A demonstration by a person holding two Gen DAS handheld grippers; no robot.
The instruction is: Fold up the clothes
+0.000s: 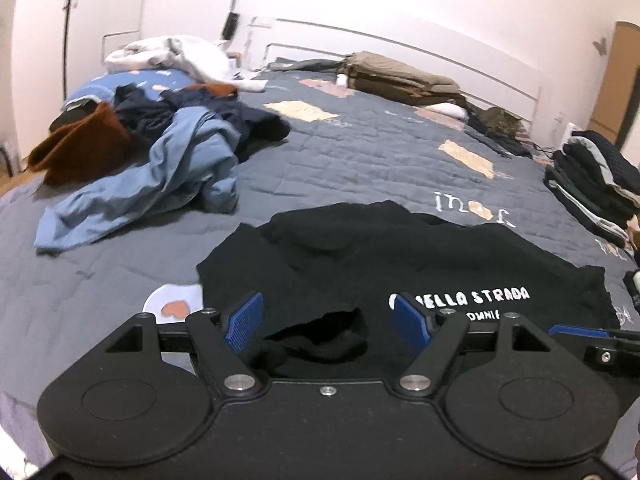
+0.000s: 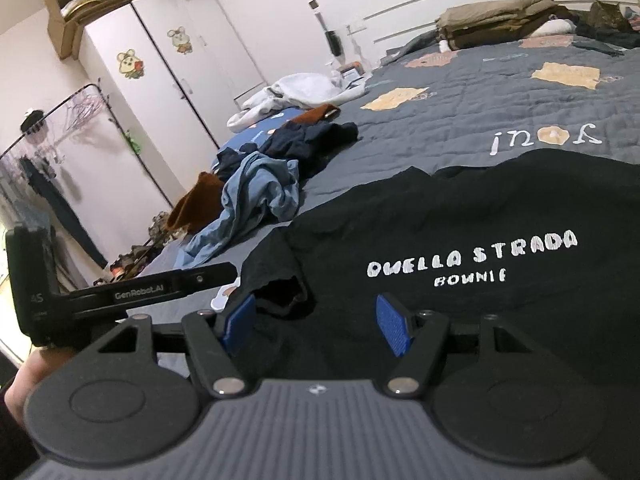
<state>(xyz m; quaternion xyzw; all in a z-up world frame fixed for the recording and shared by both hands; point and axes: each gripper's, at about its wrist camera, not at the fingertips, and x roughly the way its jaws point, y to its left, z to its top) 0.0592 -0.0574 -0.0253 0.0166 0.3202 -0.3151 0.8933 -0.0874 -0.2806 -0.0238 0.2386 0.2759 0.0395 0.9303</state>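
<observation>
A black T-shirt (image 1: 400, 256) with white lettering lies spread on the grey quilted bed cover (image 1: 360, 152), close in front of both grippers. My left gripper (image 1: 328, 320) is open. Its blue pads (image 1: 244, 320) stand wide apart over a bunched fold at the shirt's near left edge and do not press on it. In the right wrist view my right gripper (image 2: 316, 324) is open too, hovering over the black T-shirt (image 2: 480, 208) just below the lettering. The left gripper's body (image 2: 120, 288) shows at its left, with a hand under it.
A heap of unfolded clothes (image 1: 172, 176), light blue, navy and brown, lies at the far left of the bed. Folded dark garments (image 1: 596, 176) are stacked at the right edge. Khaki bedding (image 1: 400, 76) and a tabby cat (image 1: 504, 120) are by the headboard. A white wardrobe (image 2: 160, 80) stands beyond.
</observation>
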